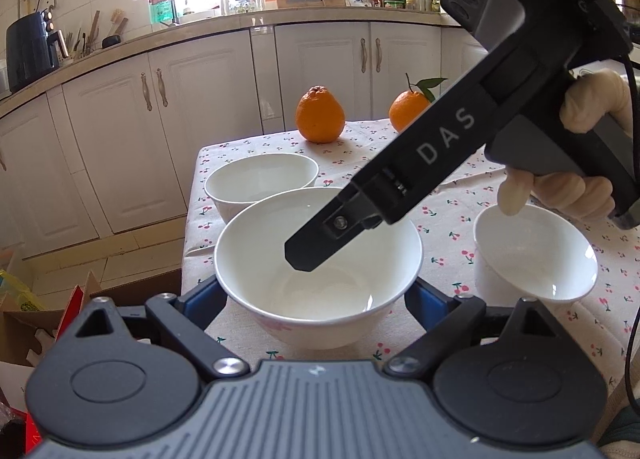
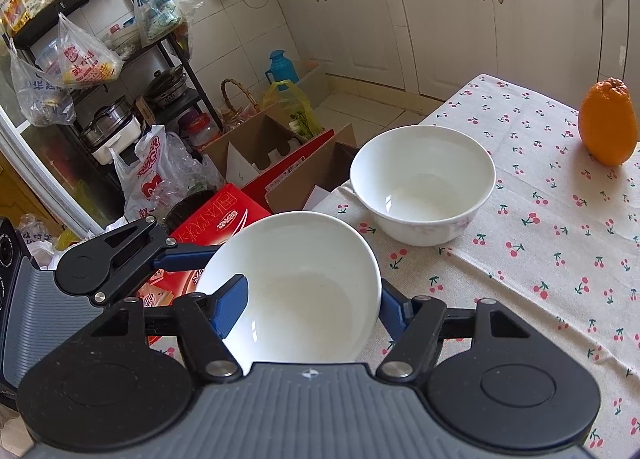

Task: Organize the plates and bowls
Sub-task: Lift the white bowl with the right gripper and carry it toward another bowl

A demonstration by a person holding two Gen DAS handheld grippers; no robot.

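Note:
A large white bowl sits between the blue fingers of my left gripper, which press on its two sides. My right gripper comes in from the right. One of its fingers reaches inside this bowl and the other lies against the outer wall. I cannot tell whether the bowl rests on the cherry-print tablecloth. A second white bowl stands just behind it near the table's left edge. A third white bowl sits to the right, tipped toward me.
Two oranges stand at the far end of the table. A gloved hand holds the right gripper. Off the table's left edge, cardboard boxes, a red carton and plastic bags crowd the floor. White cabinets line the back.

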